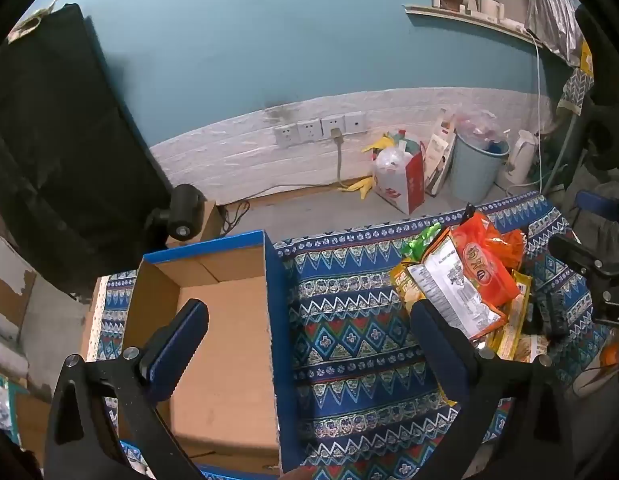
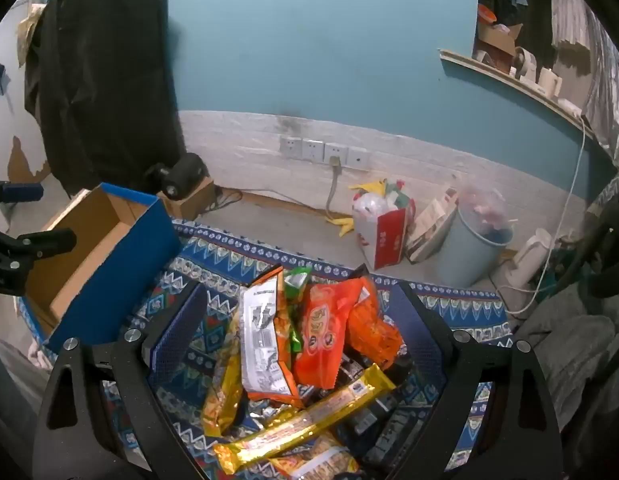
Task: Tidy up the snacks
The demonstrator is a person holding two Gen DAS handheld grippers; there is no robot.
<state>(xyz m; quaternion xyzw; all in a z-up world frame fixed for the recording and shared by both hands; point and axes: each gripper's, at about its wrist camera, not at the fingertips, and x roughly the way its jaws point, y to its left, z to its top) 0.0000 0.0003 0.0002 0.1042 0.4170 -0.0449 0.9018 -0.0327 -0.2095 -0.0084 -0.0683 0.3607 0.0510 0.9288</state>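
the snack pile (image 2: 309, 344) lies heaped on the patterned cloth (image 1: 349, 320) over my table, orange, white and gold packets overlapping. my right claw (image 2: 305, 332) hangs over it, spread wide, gripping nothing. the blue cardboard box (image 1: 229, 320) sits left of the pile, apart from it, and my left claw (image 1: 305, 336) is wide open above its right wall, holding nothing.

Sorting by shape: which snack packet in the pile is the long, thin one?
The long gold-wrapped bar lying diagonally at the pile's front; the orange packets behind are broad pouches.
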